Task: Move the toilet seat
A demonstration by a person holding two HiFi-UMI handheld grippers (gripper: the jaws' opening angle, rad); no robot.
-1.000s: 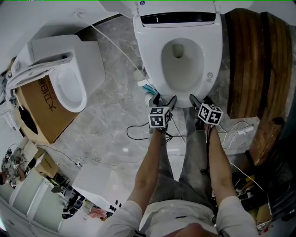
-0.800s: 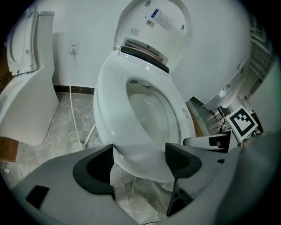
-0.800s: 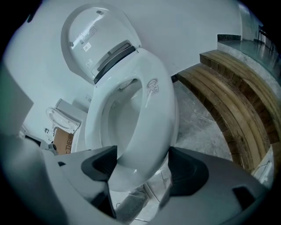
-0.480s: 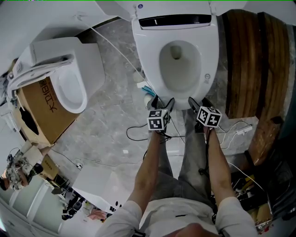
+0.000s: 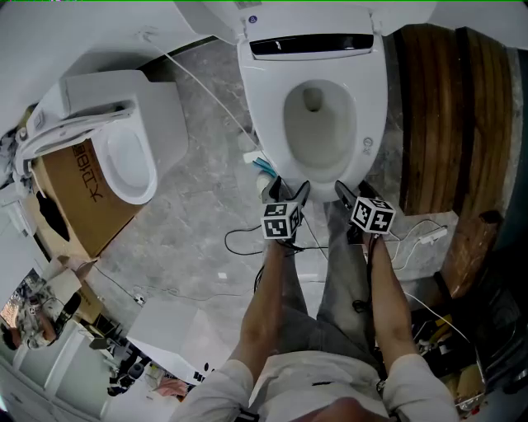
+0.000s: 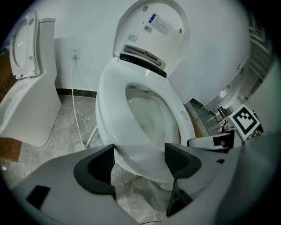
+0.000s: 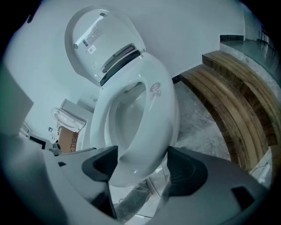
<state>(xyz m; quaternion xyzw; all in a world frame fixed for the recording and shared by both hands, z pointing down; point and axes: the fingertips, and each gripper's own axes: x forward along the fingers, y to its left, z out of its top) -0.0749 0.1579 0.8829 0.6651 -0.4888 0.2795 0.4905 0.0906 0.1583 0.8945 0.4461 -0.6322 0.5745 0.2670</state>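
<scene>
While you looked down in the head view, the seat [image 5: 376, 99] lay flat on the bowl [image 5: 318, 124] with the lid [image 5: 223, 15] up behind it. Your left tongs [image 5: 289, 189] and right tongs [image 5: 355, 192] sat side by side at its front edge, both with jaws apart and nothing clamped. I judged the chief risk to be an uneven lift: if one pair bit and the other did not, the seat could twist on its hinge, or slip and drop back onto the bowl. Cables [image 5: 247, 239] lay loose on the floor [image 5: 190, 206] by your feet, so a step could have snagged one.

Through the left gripper view, the left tongs [image 6: 140, 161] were spread wide. The front curve of the seat [image 6: 109, 101] showed in the gap between the two jaws; whether either jaw touched it could not be told. The glossy, rounded rim looked likely to slide out of a shallow bite. A bite taken too low could have caught the bowl's lip along with the seat, which would then not have moved.

Through the right gripper view, the right tongs [image 7: 143, 167] were likewise open. The front end of the seat [image 7: 164, 96] filled the gap between the jaws, contact again unclear. The lid [image 7: 94, 37] stood close behind, so a hard swing up could have struck it.
</scene>
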